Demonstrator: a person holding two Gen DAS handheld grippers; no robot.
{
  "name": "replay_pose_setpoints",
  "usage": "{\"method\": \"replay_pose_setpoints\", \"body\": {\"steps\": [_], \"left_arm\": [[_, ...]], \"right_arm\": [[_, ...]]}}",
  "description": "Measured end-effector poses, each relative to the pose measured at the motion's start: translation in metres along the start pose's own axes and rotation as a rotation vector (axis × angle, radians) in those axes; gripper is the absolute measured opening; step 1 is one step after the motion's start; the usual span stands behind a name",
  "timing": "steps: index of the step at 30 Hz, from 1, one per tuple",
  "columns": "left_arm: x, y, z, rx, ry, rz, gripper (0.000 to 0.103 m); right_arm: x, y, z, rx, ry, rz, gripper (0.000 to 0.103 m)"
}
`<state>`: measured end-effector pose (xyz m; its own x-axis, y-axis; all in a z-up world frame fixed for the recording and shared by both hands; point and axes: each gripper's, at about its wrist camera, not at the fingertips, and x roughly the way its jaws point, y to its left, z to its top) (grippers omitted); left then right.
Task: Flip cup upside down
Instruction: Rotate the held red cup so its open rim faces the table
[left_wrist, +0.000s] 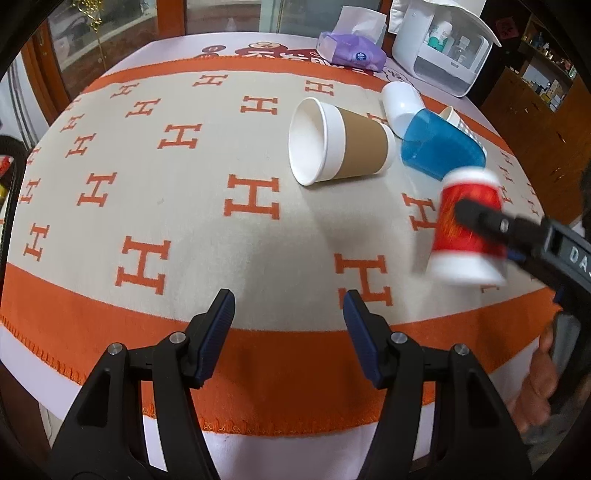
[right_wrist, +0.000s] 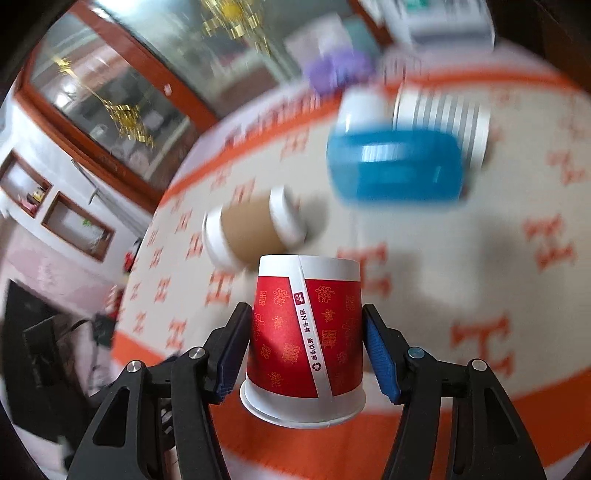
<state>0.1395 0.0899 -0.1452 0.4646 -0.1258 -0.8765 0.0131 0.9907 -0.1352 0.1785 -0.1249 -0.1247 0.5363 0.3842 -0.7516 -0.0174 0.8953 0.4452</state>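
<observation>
My right gripper (right_wrist: 306, 332) is shut on a red and white paper cup (right_wrist: 304, 332), holding it by its sides above the table, rim towards me and base away. The same cup (left_wrist: 467, 225) shows blurred at the right of the left wrist view, with the right gripper's finger (left_wrist: 480, 218) across it. My left gripper (left_wrist: 288, 325) is open and empty over the near edge of the table.
On the orange and cream blanket (left_wrist: 184, 184) lie a brown-sleeved paper cup (left_wrist: 340, 142) on its side, a blue cup (left_wrist: 441, 146), a white cup (left_wrist: 400, 103) and a striped cup (left_wrist: 458, 120). A tissue pack (left_wrist: 351, 50) and white box (left_wrist: 443, 44) stand at the back.
</observation>
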Motion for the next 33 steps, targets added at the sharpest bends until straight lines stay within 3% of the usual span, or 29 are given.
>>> {"method": "replay_pose_setpoints", "body": {"steps": [3,8,18,22,26,33], "left_arm": [[0.002,0.0,-0.002,-0.01,-0.007,0.003,0.058],[0.002,0.0,-0.004,-0.016,-0.017,0.003,0.058],[-0.003,-0.007,-0.008,0.004,-0.04,-0.002,0.058],[-0.007,-0.008,-0.009,0.012,-0.051,0.004,0.058],[-0.012,-0.007,-0.01,0.012,-0.06,0.009,0.058],[-0.016,-0.011,-0.012,0.021,-0.056,0.003,0.058]], "right_arm": [[0.0,-0.002,-0.002,-0.083,-0.111,-0.029,0.061],[0.007,-0.002,-0.013,-0.12,-0.132,-0.006,0.061],[0.002,0.021,-0.058,-0.337,-0.147,-0.093,0.061],[0.001,0.026,-0.064,-0.356,-0.131,-0.1,0.064],[-0.002,0.024,-0.066,-0.334,-0.125,-0.094,0.081],[-0.019,0.021,-0.067,-0.303,-0.133,-0.069,0.082]]}}
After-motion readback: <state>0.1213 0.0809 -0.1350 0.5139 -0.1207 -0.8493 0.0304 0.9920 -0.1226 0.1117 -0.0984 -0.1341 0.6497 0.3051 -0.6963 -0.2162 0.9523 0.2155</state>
